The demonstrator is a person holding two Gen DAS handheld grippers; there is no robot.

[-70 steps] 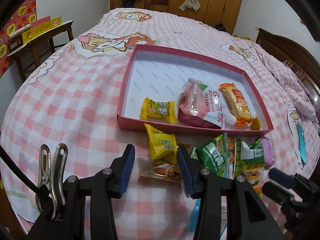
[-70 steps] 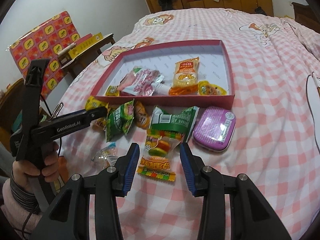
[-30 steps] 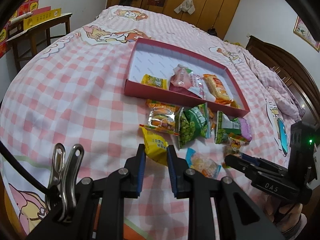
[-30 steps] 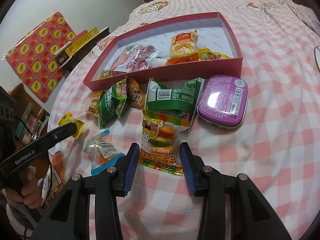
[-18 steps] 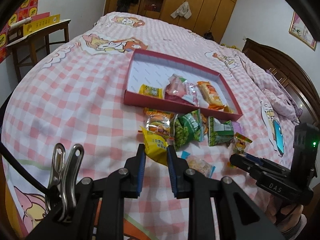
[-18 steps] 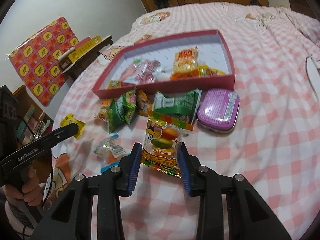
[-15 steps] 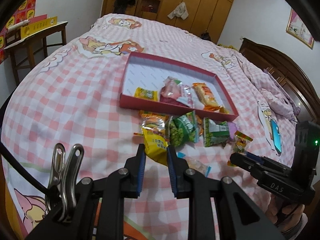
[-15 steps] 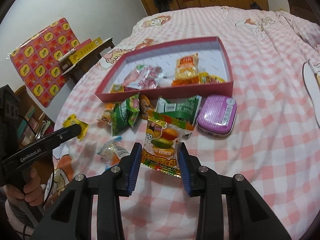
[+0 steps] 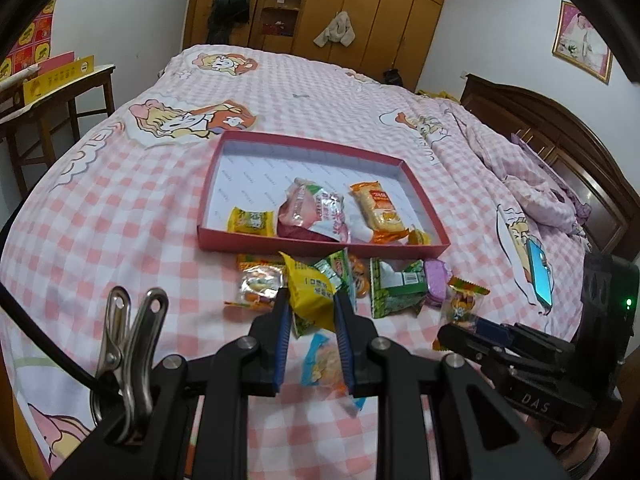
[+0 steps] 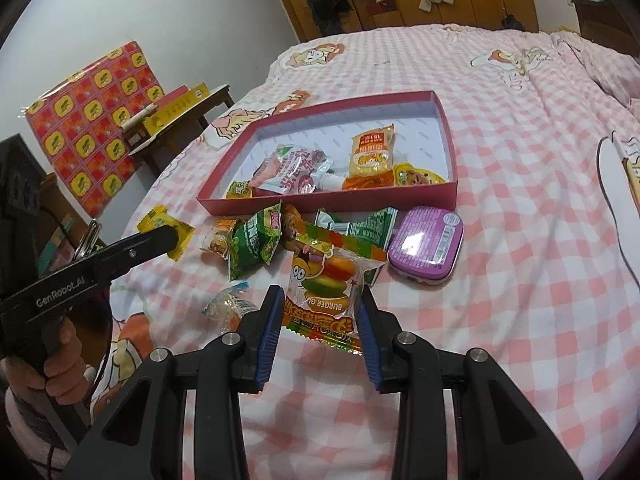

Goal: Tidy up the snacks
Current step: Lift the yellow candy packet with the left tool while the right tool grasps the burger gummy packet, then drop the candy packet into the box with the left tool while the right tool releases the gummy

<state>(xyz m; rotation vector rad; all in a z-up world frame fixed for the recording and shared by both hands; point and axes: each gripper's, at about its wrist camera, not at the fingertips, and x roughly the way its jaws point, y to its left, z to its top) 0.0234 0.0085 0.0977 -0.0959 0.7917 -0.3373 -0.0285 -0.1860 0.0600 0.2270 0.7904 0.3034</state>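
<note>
My left gripper is shut on a yellow snack packet, held up off the pink checked bed. A burger gummy packet is pinched between the blue pads of my right gripper and also hangs above the bedspread. Beyond both lies the red tray, which holds a small yellow packet, a pink packet and an orange packet. Seen from the right wrist, the left gripper reaches in from the left with its yellow packet. The right gripper shows low on the right in the left wrist view.
Loose snacks lie in front of the tray: green packets, a purple tin, a clear blue-edged packet. A phone lies on the bed at right. A small wooden table stands off the bed's left side.
Both grippers have risen, each lifting its packet off the bed. The right jaws, earlier wider around the burger packet on the bedspread, have shut on it.
</note>
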